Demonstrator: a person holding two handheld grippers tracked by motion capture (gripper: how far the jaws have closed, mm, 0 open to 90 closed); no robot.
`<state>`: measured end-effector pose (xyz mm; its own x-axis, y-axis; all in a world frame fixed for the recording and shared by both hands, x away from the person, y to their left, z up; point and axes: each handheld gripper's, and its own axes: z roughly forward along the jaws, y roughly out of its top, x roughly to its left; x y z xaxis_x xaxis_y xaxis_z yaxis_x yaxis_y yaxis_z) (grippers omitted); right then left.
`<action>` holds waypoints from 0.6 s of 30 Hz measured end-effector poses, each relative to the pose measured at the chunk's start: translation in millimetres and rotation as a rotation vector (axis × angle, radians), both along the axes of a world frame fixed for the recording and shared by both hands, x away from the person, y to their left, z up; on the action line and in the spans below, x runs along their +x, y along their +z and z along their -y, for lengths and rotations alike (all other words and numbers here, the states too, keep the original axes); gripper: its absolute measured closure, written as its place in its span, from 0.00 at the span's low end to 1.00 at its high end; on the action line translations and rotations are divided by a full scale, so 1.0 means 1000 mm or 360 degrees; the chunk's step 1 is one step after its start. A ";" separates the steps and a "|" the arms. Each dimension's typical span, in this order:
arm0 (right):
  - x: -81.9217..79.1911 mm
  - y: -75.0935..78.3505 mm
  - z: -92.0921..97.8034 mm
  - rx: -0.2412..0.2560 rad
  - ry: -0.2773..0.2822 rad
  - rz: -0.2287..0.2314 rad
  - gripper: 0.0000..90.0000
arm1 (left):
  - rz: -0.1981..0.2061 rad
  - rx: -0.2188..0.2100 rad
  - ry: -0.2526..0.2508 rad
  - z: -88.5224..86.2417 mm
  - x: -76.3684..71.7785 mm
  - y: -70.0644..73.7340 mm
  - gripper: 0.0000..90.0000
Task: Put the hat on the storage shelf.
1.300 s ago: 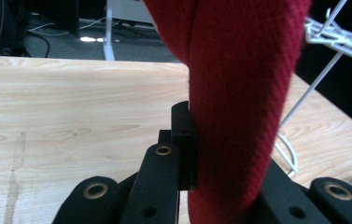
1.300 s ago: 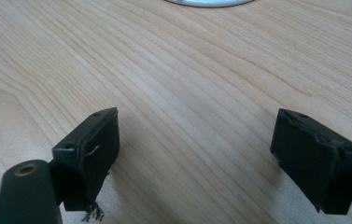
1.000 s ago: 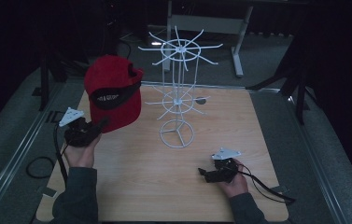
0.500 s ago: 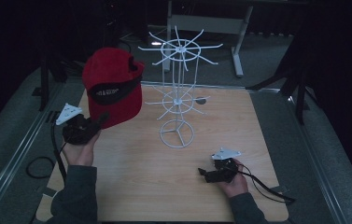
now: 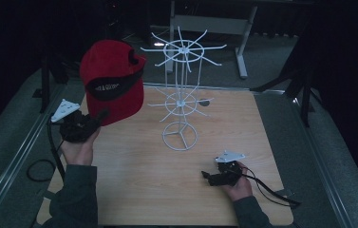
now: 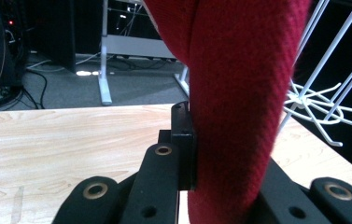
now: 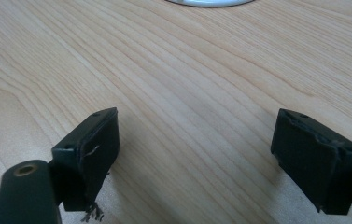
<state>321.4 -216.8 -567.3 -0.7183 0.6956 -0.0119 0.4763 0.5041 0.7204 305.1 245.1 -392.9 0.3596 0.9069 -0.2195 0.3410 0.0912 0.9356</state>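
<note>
A red cap (image 5: 112,80) of ribbed woven cloth, with a black band bearing small lettering across it, is held up above the left part of the bench (image 5: 138,190), just beside the upper ring of a white wire rack (image 5: 181,95). The rack is made of thin rods: a round base, an upright stem and two tiers of radiating hooks. The bench top is pale wood with a fine straight grain. The left tongs (image 5: 98,118) are clenched on the cap's cloth; in the left gripper view the red fabric (image 6: 239,107) is seen pinched between the black jaws. The left hand (image 5: 78,147) is raised off the bench, with the forearm in a dark green sleeve (image 5: 74,199). The right tongs (image 5: 206,176) are spread wide and empty, held low over the bench near its right front, the right hand (image 5: 237,185) behind them.
</note>
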 end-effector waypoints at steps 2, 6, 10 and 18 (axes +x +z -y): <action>0.000 0.000 0.000 0.0000 0.0000 0.0000 0.17 | 0.0006 0.0001 0.0005 0.000 -0.001 0.002 0.95; 0.000 0.000 0.000 0.0000 0.0000 0.0000 0.17 | 0.0006 0.0007 0.0013 0.000 -0.001 0.005 0.95; 0.000 0.000 0.000 0.0000 0.0001 0.0000 0.17 | 0.0026 -0.0001 0.0008 0.001 -0.001 0.009 0.95; 0.000 0.000 0.000 0.0001 0.0002 0.0000 0.17 | 0.0056 -0.0042 0.0014 0.000 -0.001 0.018 0.95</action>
